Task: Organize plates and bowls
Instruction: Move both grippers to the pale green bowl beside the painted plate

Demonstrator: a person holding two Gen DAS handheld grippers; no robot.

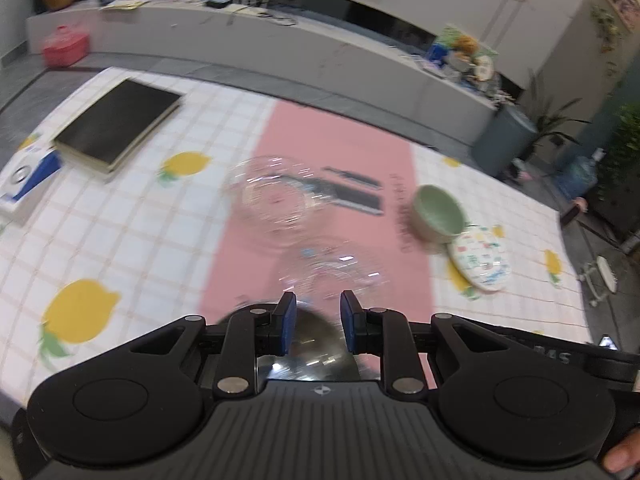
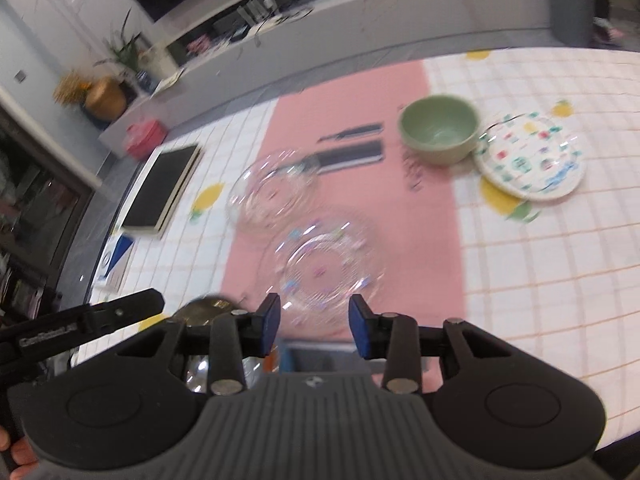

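A clear glass bowl [image 1: 272, 196] [image 2: 272, 192] sits on the pink strip of the tablecloth. A clear glass plate [image 1: 336, 272] [image 2: 324, 268] lies just nearer. A green bowl [image 1: 438, 214] [image 2: 440, 128] stands to the right, touching a white patterned plate [image 1: 482, 258] [image 2: 530, 158]. My left gripper [image 1: 318, 322] is open and empty, above the near edge of the glass plate. My right gripper [image 2: 314, 322] is open and empty, also at that plate's near edge. A shiny metal bowl [image 1: 312, 344] [image 2: 208, 308] shows under the fingers.
A black book [image 1: 116, 122] [image 2: 166, 186] and a blue-white box [image 1: 28, 176] [image 2: 116, 258] lie at the table's left. A grey counter [image 1: 248, 44] runs behind the table. The left gripper's arm [image 2: 80, 326] shows at the left of the right wrist view.
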